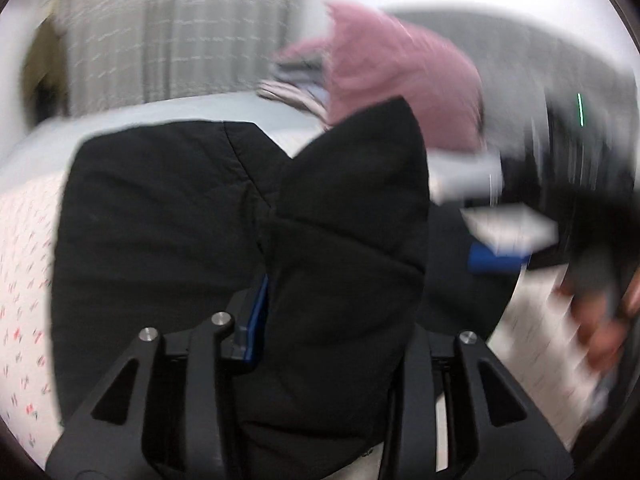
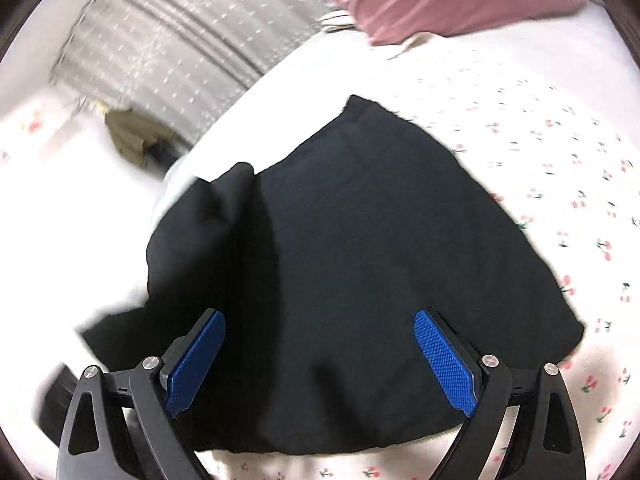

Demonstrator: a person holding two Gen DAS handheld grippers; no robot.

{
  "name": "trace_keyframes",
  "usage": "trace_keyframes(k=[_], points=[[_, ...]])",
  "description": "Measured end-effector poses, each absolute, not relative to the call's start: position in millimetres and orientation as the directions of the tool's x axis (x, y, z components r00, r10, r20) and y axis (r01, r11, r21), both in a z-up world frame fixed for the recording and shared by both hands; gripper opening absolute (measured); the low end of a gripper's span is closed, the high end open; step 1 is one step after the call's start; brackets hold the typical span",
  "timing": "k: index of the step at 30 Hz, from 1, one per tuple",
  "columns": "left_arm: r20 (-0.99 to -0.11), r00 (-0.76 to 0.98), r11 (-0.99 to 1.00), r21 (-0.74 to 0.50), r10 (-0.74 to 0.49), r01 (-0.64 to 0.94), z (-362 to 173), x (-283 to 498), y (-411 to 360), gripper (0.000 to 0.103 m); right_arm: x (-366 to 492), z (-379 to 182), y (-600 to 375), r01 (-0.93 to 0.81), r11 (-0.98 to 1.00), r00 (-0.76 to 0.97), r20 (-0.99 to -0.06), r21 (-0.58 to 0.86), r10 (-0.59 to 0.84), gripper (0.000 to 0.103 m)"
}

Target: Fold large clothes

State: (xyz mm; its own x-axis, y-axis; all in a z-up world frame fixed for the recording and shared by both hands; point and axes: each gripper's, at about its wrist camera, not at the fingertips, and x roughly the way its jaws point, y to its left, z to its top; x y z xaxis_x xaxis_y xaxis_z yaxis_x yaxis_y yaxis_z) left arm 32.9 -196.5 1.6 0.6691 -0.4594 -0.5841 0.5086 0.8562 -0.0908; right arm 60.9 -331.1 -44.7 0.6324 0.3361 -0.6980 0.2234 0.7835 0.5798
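A black padded garment (image 2: pixel 360 220) lies spread on the bed's white cherry-print sheet (image 2: pixel 560 168). In the left wrist view a thick bunch of this black garment (image 1: pixel 344 208) stands up between the fingers of my left gripper (image 1: pixel 340 312), which is shut on it. One blue pad (image 1: pixel 256 320) shows against the fabric; the other finger is hidden behind it. My right gripper (image 2: pixel 324 360) hovers open over the garment's near part, and its blue pads (image 2: pixel 200 360) stand wide apart with nothing gripped. The picture is blurred by motion.
A pink pillow (image 1: pixel 392 72) and a stack of striped folded clothes (image 1: pixel 292 88) lie at the bed's far end. Grey curtains (image 2: pixel 180 40) hang beyond the bed. A person's hand (image 1: pixel 600 320) and a blue pad (image 1: pixel 496 260) show, blurred, at the right of the left wrist view.
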Motion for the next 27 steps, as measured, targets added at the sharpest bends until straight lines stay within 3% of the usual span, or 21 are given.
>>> trace_keyframes(k=[2, 4, 7, 9, 16, 27], points=[[-0.597, 0.673, 0.838, 0.002, -0.438, 0.546, -9, 26, -210, 0.044, 60, -44, -339, 0.22, 0.775, 0.635, -0.69, 0.593, 0.347, 0.097], [-0.593, 0.659, 0.817, 0.003, -0.463, 0.577, -3, 19, -213, 0.059, 58, -43, -343, 0.212, 0.768, 0.638, -0.681, 0.604, 0.359, 0.097], [-0.568, 0.561, 0.752, -0.167, -0.602, 0.637, 14, 17, -192, 0.077, 51, -43, -338, 0.209, 0.756, 0.641, -0.671, 0.62, 0.373, 0.097], [-0.528, 0.455, 0.658, -0.298, -0.717, 0.692, 27, 10, -174, 0.081, 51, -40, -331, 0.201, 0.747, 0.638, -0.664, 0.633, 0.39, 0.097], [-0.514, 0.376, 0.599, -0.382, -0.771, 0.704, 43, -26, -138, 0.083, 66, -46, -325, 0.144, 0.7, 0.608, -0.62, 0.699, 0.495, 0.097], [-0.571, 0.546, 0.791, -0.453, -0.612, 0.412, 21, 24, -76, 0.083, 97, -67, -292, 0.096, 0.493, 0.537, -0.462, 0.865, 0.706, 0.097]])
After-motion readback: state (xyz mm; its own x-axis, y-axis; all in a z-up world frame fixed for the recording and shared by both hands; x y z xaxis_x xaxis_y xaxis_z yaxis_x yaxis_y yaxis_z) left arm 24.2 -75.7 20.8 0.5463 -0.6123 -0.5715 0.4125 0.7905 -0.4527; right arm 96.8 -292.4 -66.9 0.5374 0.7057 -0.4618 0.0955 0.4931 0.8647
